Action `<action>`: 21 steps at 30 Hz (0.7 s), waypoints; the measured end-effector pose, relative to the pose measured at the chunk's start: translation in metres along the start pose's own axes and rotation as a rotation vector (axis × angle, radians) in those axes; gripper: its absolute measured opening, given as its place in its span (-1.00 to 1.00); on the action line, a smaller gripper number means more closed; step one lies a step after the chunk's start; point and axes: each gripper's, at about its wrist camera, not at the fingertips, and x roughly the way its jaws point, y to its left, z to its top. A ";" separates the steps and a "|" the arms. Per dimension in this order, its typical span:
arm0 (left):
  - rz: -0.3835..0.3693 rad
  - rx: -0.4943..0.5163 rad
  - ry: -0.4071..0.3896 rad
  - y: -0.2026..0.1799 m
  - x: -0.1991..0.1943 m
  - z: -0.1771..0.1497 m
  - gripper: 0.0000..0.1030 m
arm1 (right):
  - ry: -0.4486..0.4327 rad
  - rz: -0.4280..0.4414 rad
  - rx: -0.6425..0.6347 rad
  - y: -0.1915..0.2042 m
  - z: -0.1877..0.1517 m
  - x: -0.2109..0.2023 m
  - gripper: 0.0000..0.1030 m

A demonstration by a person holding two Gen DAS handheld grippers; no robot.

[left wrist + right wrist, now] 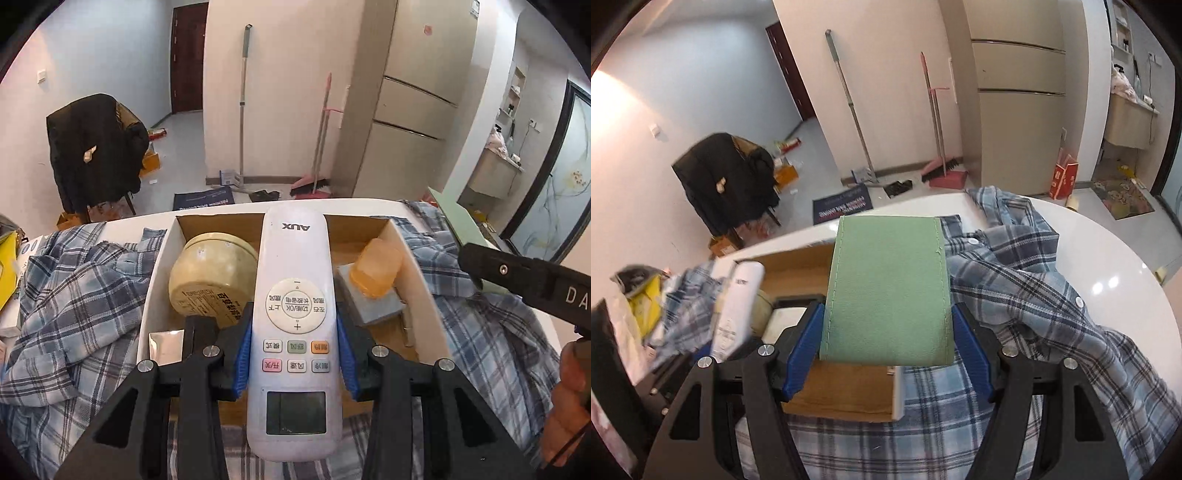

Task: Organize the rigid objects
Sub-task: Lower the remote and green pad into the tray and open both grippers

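My left gripper (294, 363) is shut on a white AUX remote control (294, 295), held over an open cardboard box (218, 219). Inside the box lie a round cream jar (212, 271), an orange translucent cup (376, 267) on a grey-blue pad (373, 308), and a silver sachet (166, 345). My right gripper (888, 352) is shut on a flat green case (888, 284), held above the same box (798, 267). The remote (738, 312) shows at the left of the right wrist view, blurred. The other gripper's black body (528, 282) enters at the right.
A blue plaid shirt (74, 295) lies around the box on the white round table (1115, 258). A yellow packet (646, 301) and papers sit at the left. Beyond the table stand a chair with a black jacket (96, 147), brooms, a dustpan and a fridge (410, 110).
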 end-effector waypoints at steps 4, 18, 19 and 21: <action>-0.025 -0.009 0.025 0.001 0.012 -0.002 -0.19 | -0.013 -0.041 -0.027 0.005 0.001 0.004 0.32; -0.008 0.042 -0.068 -0.003 0.020 -0.014 -0.19 | 0.028 -0.003 -0.034 0.008 -0.003 0.011 0.32; -0.013 0.045 -0.072 -0.003 0.020 -0.014 -0.19 | 0.032 0.000 -0.036 0.008 -0.003 0.012 0.32; -0.008 0.047 -0.081 -0.002 0.020 -0.013 -0.19 | 0.034 0.000 -0.036 0.008 -0.003 0.013 0.32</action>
